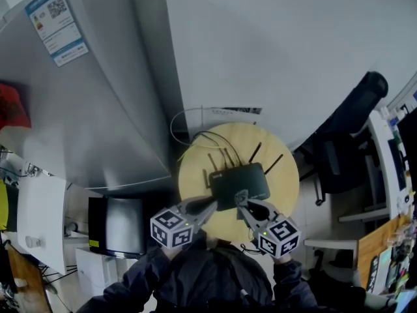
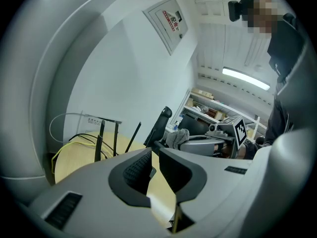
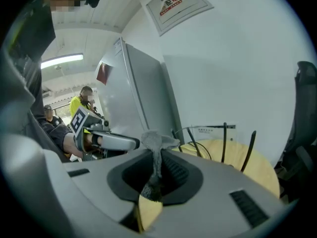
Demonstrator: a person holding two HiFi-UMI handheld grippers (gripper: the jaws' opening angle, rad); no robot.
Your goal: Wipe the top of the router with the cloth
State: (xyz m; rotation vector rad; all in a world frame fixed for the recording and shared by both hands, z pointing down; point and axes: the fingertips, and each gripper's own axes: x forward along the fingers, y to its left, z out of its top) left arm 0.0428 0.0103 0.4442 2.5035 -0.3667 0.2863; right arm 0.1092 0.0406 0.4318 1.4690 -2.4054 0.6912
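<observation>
router (image 1: 240,182): black, flat, sits at the middle of the round tabletop (image 1: 195,156), slightly toward the near edge. its antennas (image 1: 225,156) stand along its far side, toward the wall.

left to right:
- grey fridge (image 1: 98,96) off the tabletop's left edge, tall, label at its top corner.
- white cable (image 1: 184,119) loops beyond the far left edge of the tabletop; a yellow cable (image 2: 74,144) lies on the wood near the far edge, behind the antennas.
- left gripper (image 1: 212,205) at the near left corner of the router, tip just beside the casing. in the left gripper view (image 2: 154,155) the jaws stand a narrow gap apart, bare wood showing through the gap, nothing gripped.
- right gripper (image 1: 242,197) at the router's near edge, right of the left one, the two tips near each other. jaws clamped on the cloth (image 3: 156,141): grey, bunched, a tuft sticking out past the fingertips. the same tuft shows from the left gripper view (image 2: 176,137).
- cloth sits over the near edge of the router top in the head view (image 1: 241,193); contact with the casing unclear, too small to resolve there.
- office chair (image 1: 352,126), black, off the tabletop's right edge, well apart from the router.
</observation>
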